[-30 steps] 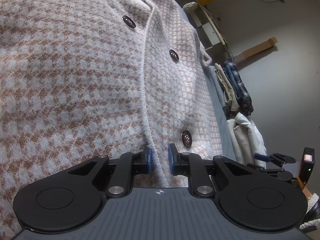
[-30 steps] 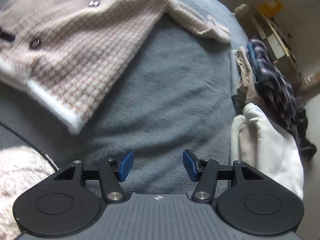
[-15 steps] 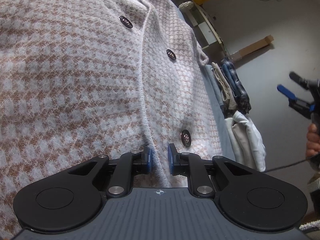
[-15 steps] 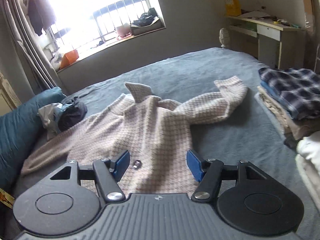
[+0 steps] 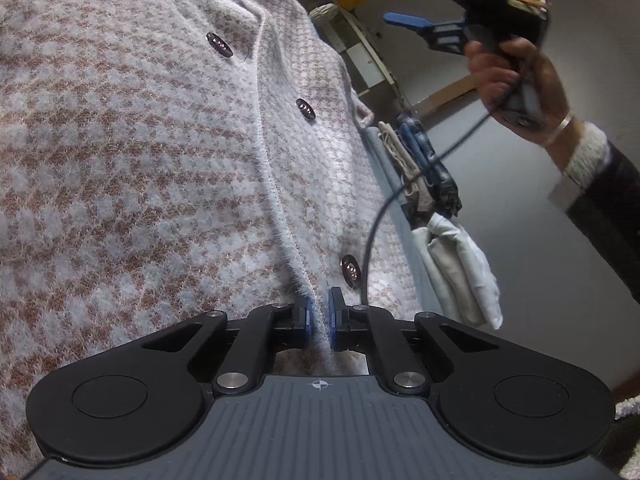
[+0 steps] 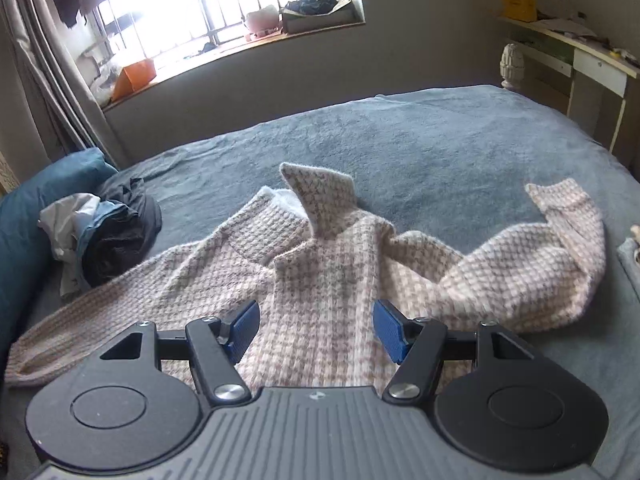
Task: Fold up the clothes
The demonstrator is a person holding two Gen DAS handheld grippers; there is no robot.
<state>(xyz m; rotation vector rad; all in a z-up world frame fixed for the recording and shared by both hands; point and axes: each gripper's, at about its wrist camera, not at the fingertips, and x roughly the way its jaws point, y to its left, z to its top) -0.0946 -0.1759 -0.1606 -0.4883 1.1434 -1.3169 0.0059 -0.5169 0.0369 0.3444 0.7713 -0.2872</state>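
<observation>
Both tongs first: our left tongs (image 5: 318, 316) pinch the near hem of the cardigan (image 6: 320, 280) at its button edge, while our right tongs (image 6: 316, 330) hang spread and empty above it. Largest around us is the grey bed (image 6: 440, 136), where the cardigan lies face up, collar far, hem near, sleeves thrown out left and right. A blue pillow (image 6: 36, 200) and dark crumpled clothes (image 6: 112, 236) sit left; folded clothes (image 5: 424, 168) are stacked at the right edge. Three dark buttons (image 5: 306, 109) run along the placket. Nothing lies on the cardigan.
</observation>
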